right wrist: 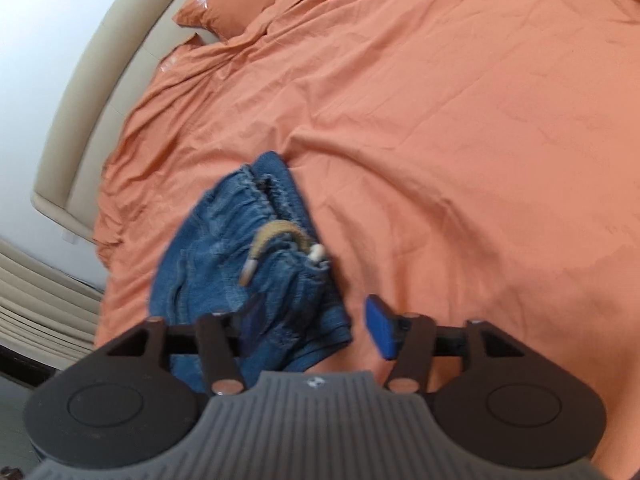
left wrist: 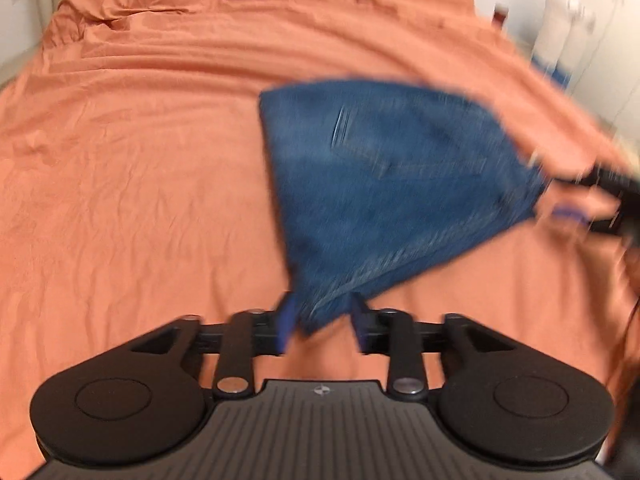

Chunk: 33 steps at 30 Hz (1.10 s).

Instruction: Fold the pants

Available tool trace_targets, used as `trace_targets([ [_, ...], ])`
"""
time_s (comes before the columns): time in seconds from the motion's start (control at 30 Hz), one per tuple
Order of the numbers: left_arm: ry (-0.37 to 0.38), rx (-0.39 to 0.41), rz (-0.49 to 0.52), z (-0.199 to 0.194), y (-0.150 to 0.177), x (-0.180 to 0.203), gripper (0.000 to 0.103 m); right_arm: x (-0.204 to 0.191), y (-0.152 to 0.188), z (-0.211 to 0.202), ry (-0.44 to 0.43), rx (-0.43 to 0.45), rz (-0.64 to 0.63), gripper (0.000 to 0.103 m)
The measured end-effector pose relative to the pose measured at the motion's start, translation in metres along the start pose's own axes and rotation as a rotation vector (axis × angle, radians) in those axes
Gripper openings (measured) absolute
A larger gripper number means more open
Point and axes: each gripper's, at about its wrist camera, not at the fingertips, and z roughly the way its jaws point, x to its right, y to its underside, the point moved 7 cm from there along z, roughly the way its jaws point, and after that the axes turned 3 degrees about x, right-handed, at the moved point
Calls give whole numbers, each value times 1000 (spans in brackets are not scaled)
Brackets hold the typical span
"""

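The blue denim pants (left wrist: 384,184) lie folded into a wedge on the orange bed sheet (left wrist: 140,168). In the left wrist view a corner of the denim sits between the blue pads of my left gripper (left wrist: 322,318), whose jaws stand apart. The right gripper (left wrist: 580,196) shows blurred at the pants' far right corner. In the right wrist view the bunched waistband with a tan drawstring (right wrist: 276,236) lies in front of my right gripper (right wrist: 320,320), which is open; its left pad is over the denim (right wrist: 240,256), its right pad (right wrist: 382,330) over the sheet.
An orange pillow (right wrist: 240,4) lies at the head of the bed by a beige headboard (right wrist: 100,92). White furniture (left wrist: 592,20) stands beyond the bed's right edge. The wrinkled sheet stretches wide to the left of the pants.
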Motion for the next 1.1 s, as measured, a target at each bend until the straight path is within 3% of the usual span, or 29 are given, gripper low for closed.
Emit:
trace_targets([
  [0.1, 53, 52, -86, 7, -23, -8, 57, -5, 2, 0, -71, -30, 41, 67],
  [0.23, 172, 90, -309, 30, -37, -28, 68, -1, 6, 11, -75, -51, 84, 69],
  [0.47, 243, 105, -515, 83, -47, -61, 72, 10, 1, 36, -92, -62, 131, 71],
  [0.73, 382, 91, -702, 142, -45, -88, 72, 25, -4, 63, -194, -82, 246, 59],
  [0.87, 437, 103, -717, 160, -54, -89, 64, 26, -8, 69, -224, -90, 257, 55],
  [1.1, 453, 98, -679, 173, -63, -81, 28, 17, -8, 70, -226, -65, 199, 37],
])
